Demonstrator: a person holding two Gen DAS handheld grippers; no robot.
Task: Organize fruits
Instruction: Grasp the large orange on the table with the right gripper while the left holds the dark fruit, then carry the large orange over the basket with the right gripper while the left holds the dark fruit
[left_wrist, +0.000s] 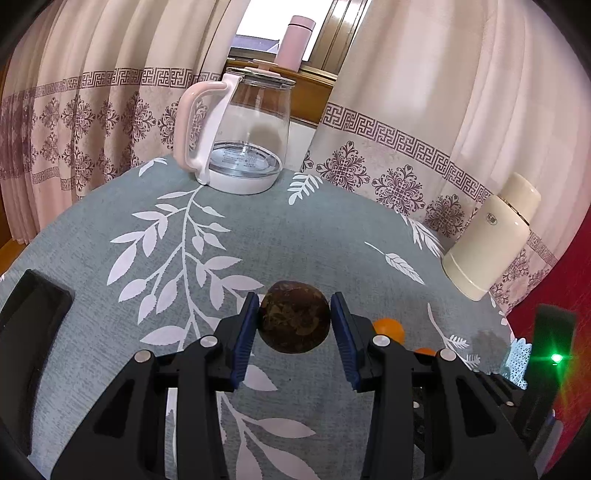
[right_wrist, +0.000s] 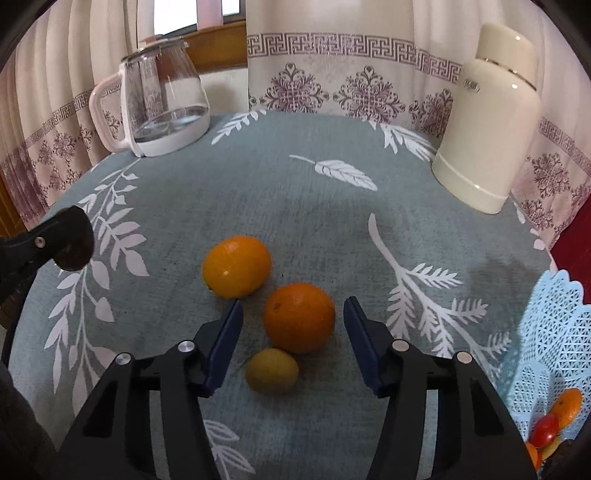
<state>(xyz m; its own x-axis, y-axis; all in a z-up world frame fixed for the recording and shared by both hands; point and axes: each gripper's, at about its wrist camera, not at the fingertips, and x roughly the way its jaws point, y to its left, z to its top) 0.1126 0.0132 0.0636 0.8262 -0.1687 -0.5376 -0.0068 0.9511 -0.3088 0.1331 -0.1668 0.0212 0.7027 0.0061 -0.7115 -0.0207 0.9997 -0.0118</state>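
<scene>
My left gripper (left_wrist: 293, 319) is shut on a dark brown round fruit (left_wrist: 293, 318) and holds it above the tablecloth; it also shows at the left edge of the right wrist view (right_wrist: 74, 254). My right gripper (right_wrist: 293, 314) is open, its jaws on either side of an orange (right_wrist: 299, 317) that rests on the table. A second, yellower orange (right_wrist: 237, 266) lies to its left. A small yellow-green fruit (right_wrist: 272, 370) lies in front, between the fingers. A light blue lattice basket (right_wrist: 554, 325) at the right edge holds orange and red fruits (right_wrist: 554, 421).
A glass kettle with a pink handle (left_wrist: 240, 136) stands at the table's back left. A cream thermos (right_wrist: 491, 118) stands at the back right. Patterned curtains hang behind the table. A pink bottle (left_wrist: 295, 42) stands on the windowsill. A grey leaf-print cloth (right_wrist: 295, 192) covers the table.
</scene>
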